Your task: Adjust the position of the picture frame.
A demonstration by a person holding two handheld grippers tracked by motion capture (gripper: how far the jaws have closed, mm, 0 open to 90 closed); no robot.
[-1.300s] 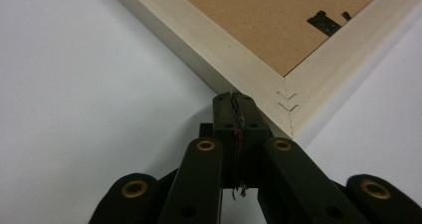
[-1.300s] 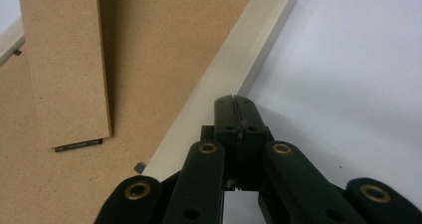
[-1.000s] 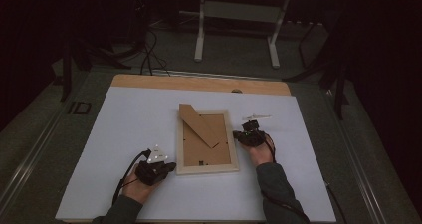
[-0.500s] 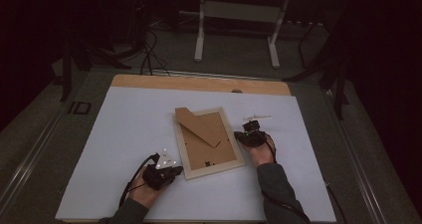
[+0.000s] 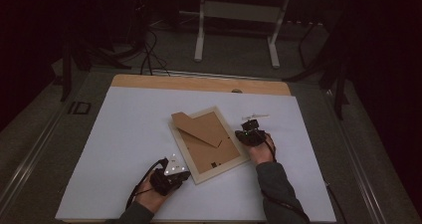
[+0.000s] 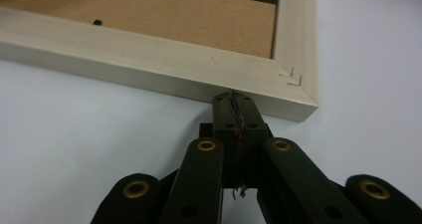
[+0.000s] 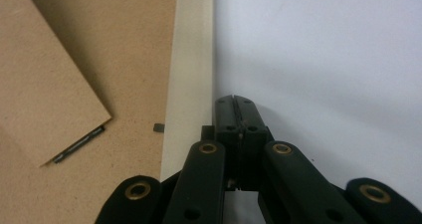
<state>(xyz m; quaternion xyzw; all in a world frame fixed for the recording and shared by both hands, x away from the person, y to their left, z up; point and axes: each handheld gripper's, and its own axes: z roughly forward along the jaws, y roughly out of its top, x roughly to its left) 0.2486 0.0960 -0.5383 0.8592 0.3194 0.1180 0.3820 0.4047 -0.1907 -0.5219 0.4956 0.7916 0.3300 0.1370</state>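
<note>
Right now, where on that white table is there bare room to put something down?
The white sheet is bare left of the picture frame, and beyond it toward the wooden edge. It is crowded where the left gripper and right gripper flank the frame.

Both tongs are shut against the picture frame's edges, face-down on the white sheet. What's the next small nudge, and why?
Probably a short further push with the left tongs on the frame's near edge by its corner, with the right tongs braced beside the far side rail. The frame lies skewed to the white sheet, and both tongs are shut, so pushing, not gripping, would turn it.
</note>
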